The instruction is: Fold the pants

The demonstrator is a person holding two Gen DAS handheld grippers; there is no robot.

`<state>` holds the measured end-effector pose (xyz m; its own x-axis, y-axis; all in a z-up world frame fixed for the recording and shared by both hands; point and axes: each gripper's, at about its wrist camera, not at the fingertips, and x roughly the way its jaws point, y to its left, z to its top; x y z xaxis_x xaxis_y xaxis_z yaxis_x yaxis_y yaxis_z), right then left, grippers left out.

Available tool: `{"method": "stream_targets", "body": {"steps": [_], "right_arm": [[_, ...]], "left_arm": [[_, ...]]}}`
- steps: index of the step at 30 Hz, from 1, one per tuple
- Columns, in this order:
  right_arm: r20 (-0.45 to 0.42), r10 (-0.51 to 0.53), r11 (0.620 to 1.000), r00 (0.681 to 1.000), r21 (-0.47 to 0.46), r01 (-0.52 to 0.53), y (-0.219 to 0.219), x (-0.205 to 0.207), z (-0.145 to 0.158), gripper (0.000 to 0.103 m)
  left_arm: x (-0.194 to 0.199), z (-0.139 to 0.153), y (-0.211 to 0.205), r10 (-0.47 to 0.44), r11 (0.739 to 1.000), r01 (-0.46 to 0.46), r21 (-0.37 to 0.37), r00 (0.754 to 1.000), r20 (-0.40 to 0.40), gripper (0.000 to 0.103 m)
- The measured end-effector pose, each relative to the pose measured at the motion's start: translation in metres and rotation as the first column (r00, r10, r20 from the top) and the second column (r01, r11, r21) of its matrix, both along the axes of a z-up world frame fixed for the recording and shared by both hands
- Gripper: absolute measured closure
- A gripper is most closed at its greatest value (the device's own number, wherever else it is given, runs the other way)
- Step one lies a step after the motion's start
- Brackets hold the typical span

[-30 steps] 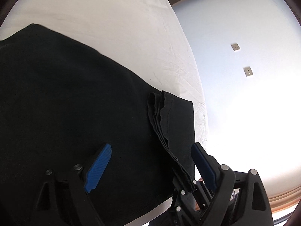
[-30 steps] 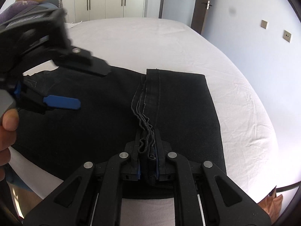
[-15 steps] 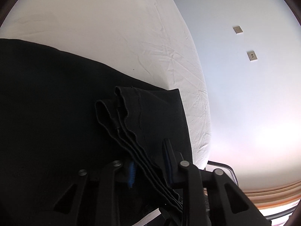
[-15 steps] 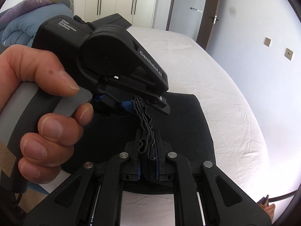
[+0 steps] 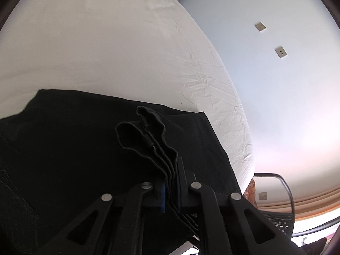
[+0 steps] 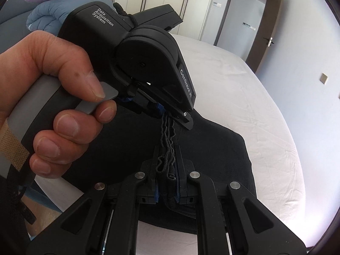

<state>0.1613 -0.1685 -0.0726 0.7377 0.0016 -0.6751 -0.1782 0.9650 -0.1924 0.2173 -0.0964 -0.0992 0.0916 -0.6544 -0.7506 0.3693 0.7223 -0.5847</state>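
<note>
The black fabric pants (image 5: pixel 89 148) are spread near the white-sheeted bed's (image 5: pixel 106 42) edge. Their stacked hems are pinched by the right claw (image 6: pixel 166 178); the left claw (image 5: pixel 171 182) is closing on them.

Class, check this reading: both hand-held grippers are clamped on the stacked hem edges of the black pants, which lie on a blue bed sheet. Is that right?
Not quite. The bed sheet is white, not blue, as the left wrist view shows. The rest stands: the left hand-held gripper, its jaws closing, and the right hand-held gripper both pinch the stacked hem edges of the black pants.
</note>
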Motion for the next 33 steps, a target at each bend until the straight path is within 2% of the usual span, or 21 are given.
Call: {"method": "stream_targets", "body": {"steps": [6, 13, 18, 25, 29, 31, 33], "right_arm": [[-0.036, 0.077, 0.997, 0.996, 0.030, -0.076, 0.021, 0.007, -0.009, 0.094], [-0.112, 0.152, 0.987, 0.982, 0.062, -0.146, 0.046, 0.014, -0.028, 0.094], [-0.150, 0.190, 0.981, 0.970, 0.077, -0.180, 0.052, 0.011, -0.039, 0.094], [-0.210, 0.208, 0.978, 0.955, 0.072, -0.197, 0.051, 0.003, -0.064, 0.093], [-0.231, 0.210, 0.977, 0.950, 0.088, -0.194, 0.049, 0.004, -0.068, 0.090], [-0.250, 0.206, 0.978, 0.946, 0.095, -0.188, 0.075, 0.021, -0.069, 0.089], [-0.268, 0.203, 0.977, 0.942, 0.122, -0.176, 0.082, 0.024, -0.074, 0.087]], "left_arm": [[0.017, -0.005, 0.026, -0.079, 0.995, 0.077, 0.055, 0.997, 0.026, 0.096], [0.029, -0.021, 0.045, -0.106, 0.983, 0.101, 0.150, 0.994, 0.028, 0.095], [0.031, -0.032, 0.064, -0.075, 0.986, 0.073, 0.149, 0.997, 0.008, 0.095], [0.028, -0.045, 0.065, -0.054, 0.987, 0.054, 0.149, 0.999, -0.003, 0.094], [0.032, -0.048, 0.070, -0.040, 0.987, 0.040, 0.153, 0.999, -0.005, 0.089], [0.032, -0.045, 0.070, -0.037, 0.984, 0.032, 0.177, 0.999, 0.023, 0.084], [0.029, -0.037, 0.070, -0.028, 0.972, 0.009, 0.237, 0.997, 0.076, 0.066]]}}
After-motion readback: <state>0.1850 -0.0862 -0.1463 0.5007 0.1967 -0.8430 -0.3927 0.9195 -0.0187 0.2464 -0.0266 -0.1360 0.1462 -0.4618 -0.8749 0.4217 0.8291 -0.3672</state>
